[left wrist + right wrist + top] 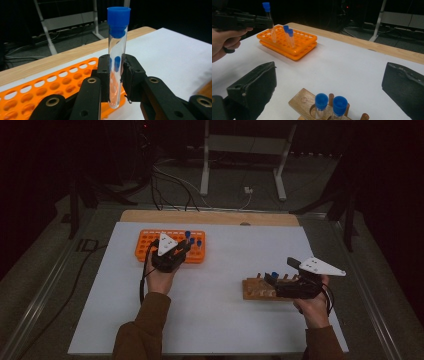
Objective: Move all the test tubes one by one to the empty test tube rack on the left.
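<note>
L gripper clamps blue-capped tube upright over orange rack edge, prob lining up w/ a hole. R gripper jaws wide apart, empty, near wooden stand w/ 2 capped tubes, prob next pick.

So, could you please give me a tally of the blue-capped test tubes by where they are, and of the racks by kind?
Tubes held in the left gripper: 1
Tubes standing in the orange rack: 2
Tubes in the wooden rack: 2
Orange plastic racks: 1
Wooden racks: 1
Total: 5 tubes, 2 racks
</note>
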Available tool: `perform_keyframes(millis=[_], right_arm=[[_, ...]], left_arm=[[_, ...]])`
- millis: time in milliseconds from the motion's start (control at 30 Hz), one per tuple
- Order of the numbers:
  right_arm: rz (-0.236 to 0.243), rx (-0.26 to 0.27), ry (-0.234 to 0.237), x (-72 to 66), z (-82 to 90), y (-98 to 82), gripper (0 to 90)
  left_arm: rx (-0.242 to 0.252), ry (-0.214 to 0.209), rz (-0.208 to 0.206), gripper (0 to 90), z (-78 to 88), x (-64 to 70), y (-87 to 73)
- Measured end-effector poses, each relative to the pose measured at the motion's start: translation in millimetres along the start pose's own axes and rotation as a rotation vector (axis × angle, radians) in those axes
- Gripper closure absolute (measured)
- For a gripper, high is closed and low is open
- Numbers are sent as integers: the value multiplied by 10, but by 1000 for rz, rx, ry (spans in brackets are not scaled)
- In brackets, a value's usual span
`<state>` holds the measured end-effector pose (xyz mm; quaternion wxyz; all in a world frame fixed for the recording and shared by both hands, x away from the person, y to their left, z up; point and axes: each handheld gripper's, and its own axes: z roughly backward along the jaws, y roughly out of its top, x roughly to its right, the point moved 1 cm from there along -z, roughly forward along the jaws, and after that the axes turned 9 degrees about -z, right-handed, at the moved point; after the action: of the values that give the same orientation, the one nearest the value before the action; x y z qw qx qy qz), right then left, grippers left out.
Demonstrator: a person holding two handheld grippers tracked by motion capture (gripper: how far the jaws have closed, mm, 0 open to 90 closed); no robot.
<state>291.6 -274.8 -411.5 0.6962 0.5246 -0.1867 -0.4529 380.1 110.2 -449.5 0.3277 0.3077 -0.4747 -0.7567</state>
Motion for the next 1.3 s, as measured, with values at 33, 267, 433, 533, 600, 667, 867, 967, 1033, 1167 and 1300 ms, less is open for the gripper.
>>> perform_keyframes(millis=[33, 267, 433, 533, 600, 667, 867, 967, 1033, 1167, 1300], right_arm=[[1, 1, 0, 0, 2, 0, 2], [-1, 3, 1, 6, 10, -1, 2], [4, 4, 5, 0, 12, -3, 2], [4, 2, 6, 0, 11, -7, 2], [3, 1, 7, 1, 11, -10, 2], [2, 0, 7, -1, 13, -12, 2], [0, 3, 9, 6, 24, -12, 2], [0, 3, 11, 9, 29, -14, 2], [1, 3, 11, 9, 31, -14, 2], [3, 2, 13, 7, 30, -15, 2], [4, 0, 14, 2, 26, -17, 2]], left_arm=[[-5, 7, 0, 772, -14, -16, -4], [-26, 43, 25, 772, -108, -109, -44], [-47, 54, 47, 772, -184, -141, -98], [-53, 56, 58, 772, -225, -148, -118], [-58, 61, 60, 772, -253, -150, -132], [-68, 63, 67, 772, -281, -156, -153], [-121, 61, 49, 772, -355, -143, -221], [-165, 56, 30, 773, -396, -116, -271], [-194, 51, 16, 775, -418, -106, -298], [-220, 41, 8, 778, -432, -97, -310], [-255, 38, -1, 779, -455, -86, -330]])
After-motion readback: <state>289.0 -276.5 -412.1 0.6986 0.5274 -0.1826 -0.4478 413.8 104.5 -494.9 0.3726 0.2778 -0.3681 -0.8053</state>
